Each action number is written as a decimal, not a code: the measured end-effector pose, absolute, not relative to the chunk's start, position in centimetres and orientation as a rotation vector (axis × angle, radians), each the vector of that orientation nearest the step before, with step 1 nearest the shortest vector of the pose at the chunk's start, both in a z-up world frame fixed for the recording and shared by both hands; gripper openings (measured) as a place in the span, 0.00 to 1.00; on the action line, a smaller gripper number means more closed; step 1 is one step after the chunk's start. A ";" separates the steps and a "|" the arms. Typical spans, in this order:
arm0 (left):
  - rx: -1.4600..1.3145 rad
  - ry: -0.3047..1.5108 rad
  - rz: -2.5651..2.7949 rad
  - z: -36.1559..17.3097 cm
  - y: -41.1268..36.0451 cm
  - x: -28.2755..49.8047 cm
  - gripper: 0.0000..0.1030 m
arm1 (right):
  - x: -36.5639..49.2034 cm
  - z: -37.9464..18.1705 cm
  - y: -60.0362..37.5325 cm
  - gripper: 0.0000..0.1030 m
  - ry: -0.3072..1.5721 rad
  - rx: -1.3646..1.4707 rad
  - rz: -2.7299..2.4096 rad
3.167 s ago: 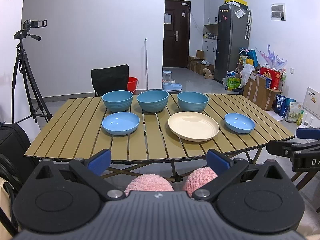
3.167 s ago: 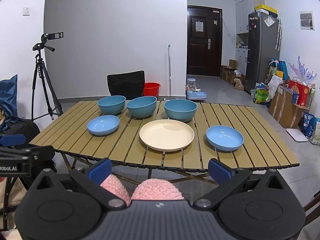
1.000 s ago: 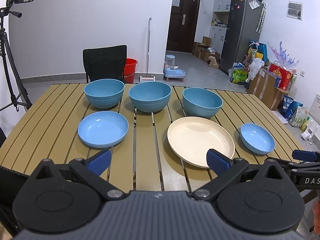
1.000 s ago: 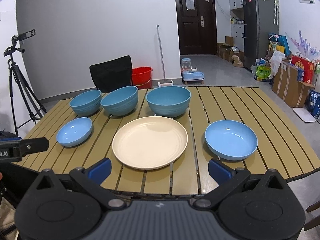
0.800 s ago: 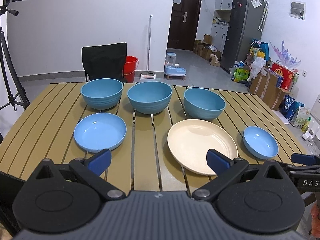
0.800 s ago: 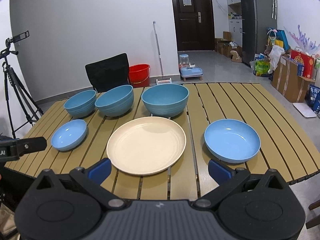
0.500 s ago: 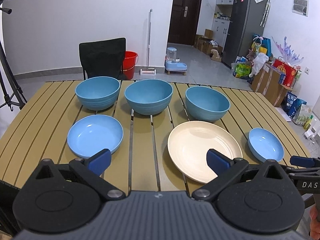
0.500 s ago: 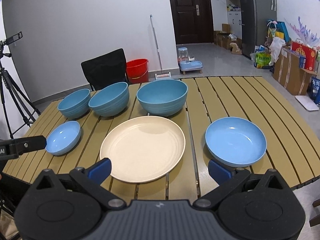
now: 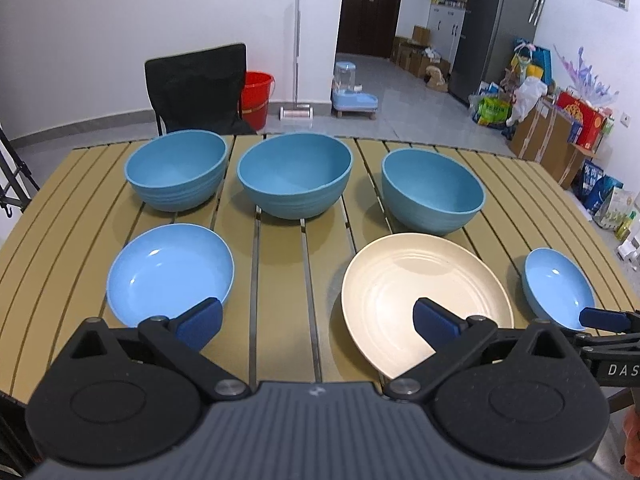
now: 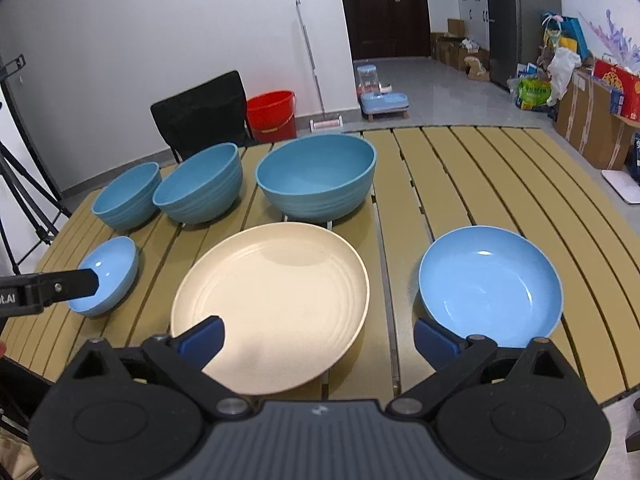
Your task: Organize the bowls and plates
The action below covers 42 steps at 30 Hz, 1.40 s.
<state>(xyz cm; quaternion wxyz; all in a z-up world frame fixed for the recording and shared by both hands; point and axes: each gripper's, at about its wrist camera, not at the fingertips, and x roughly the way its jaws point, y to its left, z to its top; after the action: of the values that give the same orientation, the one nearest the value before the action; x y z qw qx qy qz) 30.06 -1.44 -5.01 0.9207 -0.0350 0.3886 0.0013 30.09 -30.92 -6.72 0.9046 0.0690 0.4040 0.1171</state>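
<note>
Three deep blue bowls stand in a row at the back of the slatted table: left (image 9: 176, 168), middle (image 9: 295, 174) and right (image 9: 433, 192). In front lie a shallow light-blue plate (image 9: 170, 272) at left, a cream plate (image 9: 426, 300) (image 10: 270, 304) in the middle and a second shallow blue plate (image 10: 490, 284) (image 9: 558, 286) at right. My left gripper (image 9: 318, 324) is open and empty above the near edge, between the left blue plate and the cream plate. My right gripper (image 10: 318, 340) is open and empty, between the cream plate and the right blue plate.
The tan slatted table (image 9: 280, 264) has gaps between its slats. A black chair (image 9: 196, 84) and a red bucket (image 9: 256, 98) stand behind it. A tripod leg (image 10: 24, 200) is at the left. Boxes and bags (image 9: 560, 128) line the right wall.
Both grippers have moved forward and closer to the table, so the dishes look larger. The jaws have stayed open. No dish has moved.
</note>
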 end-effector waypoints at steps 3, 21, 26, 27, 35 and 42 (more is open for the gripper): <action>-0.067 0.830 -0.005 -5.7 -1.5 31.6 1.00 | 31.5 -7.5 -30.9 0.94 0.861 0.142 0.239; -0.126 1.004 -0.049 -10.8 -1.8 38.5 0.99 | 36.6 -11.4 -30.3 0.69 0.972 0.114 0.273; -0.155 1.044 -0.060 -11.8 -1.8 39.8 0.85 | 37.4 -12.1 -30.9 0.61 0.981 0.131 0.258; -0.161 1.056 -0.060 -12.0 -1.9 40.0 0.82 | 37.6 -12.2 -31.0 0.56 0.984 0.136 0.258; -0.240 1.130 -0.084 -13.2 -1.5 41.2 0.55 | 38.2 -13.1 -31.5 0.35 1.010 0.189 0.271; -0.275 1.165 -0.105 -14.0 -1.4 41.5 0.22 | 38.6 -13.7 -32.4 0.17 1.029 0.281 0.286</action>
<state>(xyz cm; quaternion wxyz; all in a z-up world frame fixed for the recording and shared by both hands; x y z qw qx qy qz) 41.51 -1.38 -13.99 0.8248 -0.1294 0.5482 -0.0495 38.64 -32.41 -13.66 0.8513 0.1333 0.4889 0.1361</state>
